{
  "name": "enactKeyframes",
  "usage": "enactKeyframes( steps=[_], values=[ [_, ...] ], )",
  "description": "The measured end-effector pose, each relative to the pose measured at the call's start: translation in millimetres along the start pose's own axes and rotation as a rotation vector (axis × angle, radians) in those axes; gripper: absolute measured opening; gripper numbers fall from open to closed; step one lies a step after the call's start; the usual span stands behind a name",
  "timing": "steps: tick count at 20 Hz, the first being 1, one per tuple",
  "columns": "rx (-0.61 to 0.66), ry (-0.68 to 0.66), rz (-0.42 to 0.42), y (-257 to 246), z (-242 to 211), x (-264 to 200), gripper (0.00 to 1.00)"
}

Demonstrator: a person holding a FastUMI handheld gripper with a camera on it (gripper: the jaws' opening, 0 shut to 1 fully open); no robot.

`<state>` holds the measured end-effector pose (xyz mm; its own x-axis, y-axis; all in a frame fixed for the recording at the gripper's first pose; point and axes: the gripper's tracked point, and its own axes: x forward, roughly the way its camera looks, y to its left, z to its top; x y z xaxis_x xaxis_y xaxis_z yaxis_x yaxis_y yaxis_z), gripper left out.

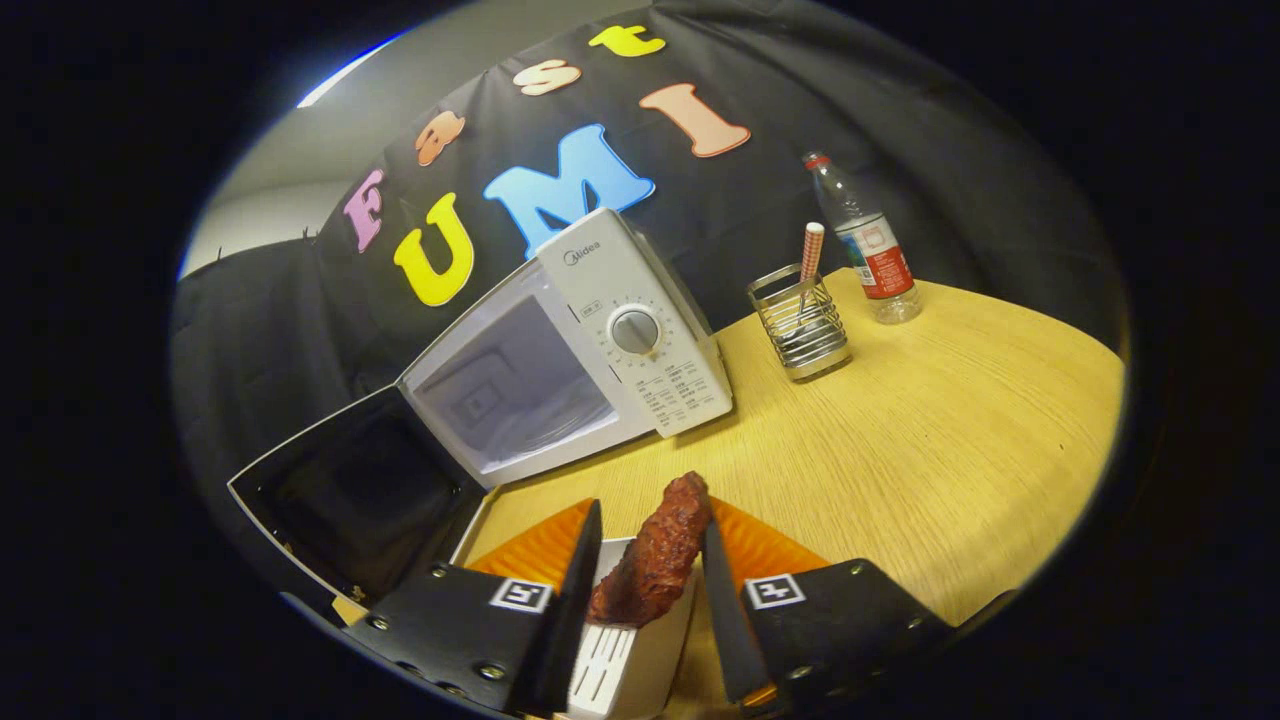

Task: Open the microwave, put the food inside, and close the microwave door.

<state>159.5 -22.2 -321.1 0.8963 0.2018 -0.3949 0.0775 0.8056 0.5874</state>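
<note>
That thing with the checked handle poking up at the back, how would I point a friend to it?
Start at the open microwave on the wooden table; to its control-panel side stands a wire holder, next to a water bottle. The red-and-white checked utensil handle rises from that holder, far beyond the tongs, which grip a reddish-brown sausage.

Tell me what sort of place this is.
Likely a staged kitchen booth, not a real home: a microwave with its door open stands on a wooden table against a black cloth wall, with a water bottle nearby. The gripper holds food between its jaws.
</note>
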Motion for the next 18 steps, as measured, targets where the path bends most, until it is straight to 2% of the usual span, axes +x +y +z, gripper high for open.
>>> enactKeyframes(
  steps=[1, 2, 3, 4, 5, 7, 9, 12, 18],
  values=[
    [0.046, -0.002, 0.022, 4, -3, -1, 0.30],
    [0.082, 0.013, 0.048, 6, -4, 3, 0.30],
    [0.129, 0.019, 0.051, 4, -4, -2, 0.20],
    [0.163, 0.027, 0.075, 8, -3, 0, 0.19],
    [0.206, 0.029, 0.090, 11, -2, 0, 0.13],
    [0.245, 0.019, 0.129, 22, 7, -6, 0.13],
    [0.267, -0.013, 0.123, 24, 19, -11, 0.12],
    [0.332, -0.009, 0.159, 42, 28, -18, 0.12],
    [0.275, -0.036, 0.188, 92, 42, -10, 0.12]
  ],
)
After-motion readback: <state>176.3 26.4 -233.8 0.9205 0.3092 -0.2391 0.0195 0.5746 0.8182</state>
